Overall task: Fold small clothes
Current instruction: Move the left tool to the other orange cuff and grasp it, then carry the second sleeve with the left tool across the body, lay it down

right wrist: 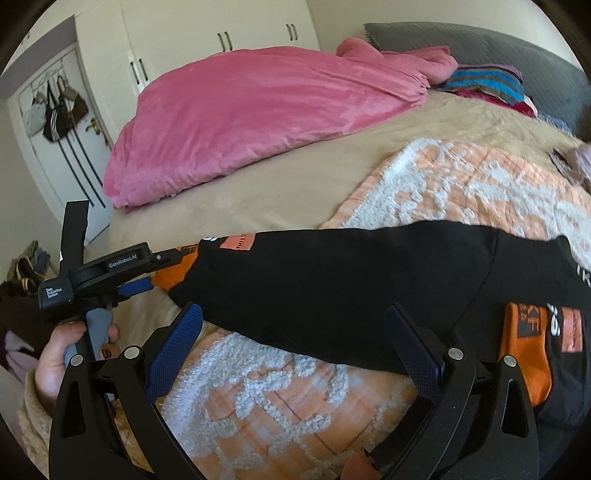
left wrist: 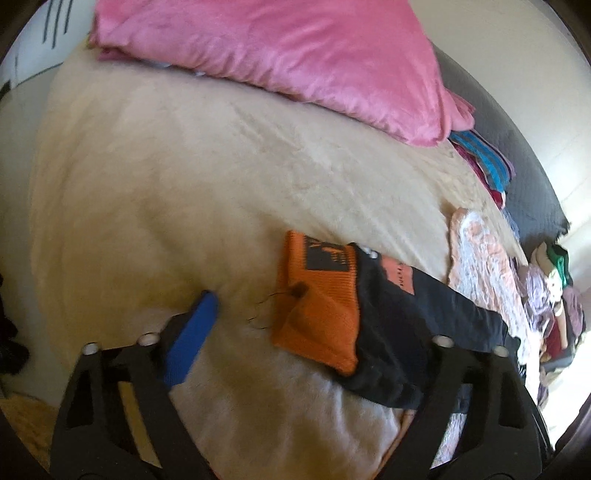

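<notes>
A black garment (left wrist: 406,306) with an orange cuff (left wrist: 317,295) lies on the beige bed cover (left wrist: 184,184). My left gripper (left wrist: 317,310) is open wide around the cuff end. Its left blue pad (left wrist: 192,339) shows, and black cloth hides the right one. In the right wrist view the same black garment (right wrist: 351,288) stretches across a peach-and-white blanket (right wrist: 461,184). My right gripper (right wrist: 295,314) is open, its blue pads (right wrist: 181,343) on either side of the cloth's near edge. A second orange cuff (right wrist: 524,354) lies at the right. A hand (right wrist: 55,354) holds the left gripper (right wrist: 155,269) by the far cuff.
A pink duvet (right wrist: 258,122) is heaped at the back of the bed, with a striped cloth (right wrist: 487,85) and a grey headboard (right wrist: 517,55) beside it. Loose clothes (left wrist: 554,295) are piled at the bed's right edge. A wardrobe (right wrist: 221,29) and a door with hanging bags (right wrist: 55,110) stand beyond.
</notes>
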The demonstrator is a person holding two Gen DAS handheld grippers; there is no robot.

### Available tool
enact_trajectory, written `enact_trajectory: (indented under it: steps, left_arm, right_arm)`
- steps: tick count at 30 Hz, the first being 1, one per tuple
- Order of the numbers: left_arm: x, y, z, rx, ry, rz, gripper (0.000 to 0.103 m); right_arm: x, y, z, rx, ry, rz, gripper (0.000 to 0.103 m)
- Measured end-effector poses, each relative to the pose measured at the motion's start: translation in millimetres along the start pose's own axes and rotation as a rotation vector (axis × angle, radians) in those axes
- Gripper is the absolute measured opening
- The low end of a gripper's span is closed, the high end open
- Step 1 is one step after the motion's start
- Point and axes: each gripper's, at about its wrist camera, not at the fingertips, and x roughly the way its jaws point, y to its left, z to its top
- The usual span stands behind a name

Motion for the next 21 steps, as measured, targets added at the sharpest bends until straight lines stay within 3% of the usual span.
enact_trajectory:
  steps: [3, 5, 7, 13, 21]
  left_arm:
    - [6, -12, -2, 0.05, 0.023, -0.039, 0.038]
    - [13, -18, -4, 0.081, 0.051, -0.037, 0.033]
    - [16, -20, -4, 0.084, 0.066, -0.092, 0.014]
    - [-6, -25, -5, 0.092, -0.011, -0.171, 0.01]
    - [-36, -43, -9, 0.097, -0.078, -0.235, 0.01]
  right_arm:
    - [-1, -9, -5, 0.036, 0.001, -0.004, 0.098]
    - [-3, -14, -7, 0.058, 0.0, -0.006, 0.098]
    - [-8, -19, -11, 0.075, -0.008, -0.026, 0.098]
    - [-36, -32, -25, 0.09, -0.056, -0.11, 0.098]
    - [-70, -67, -34, 0.184, -0.106, -0.138, 0.098]
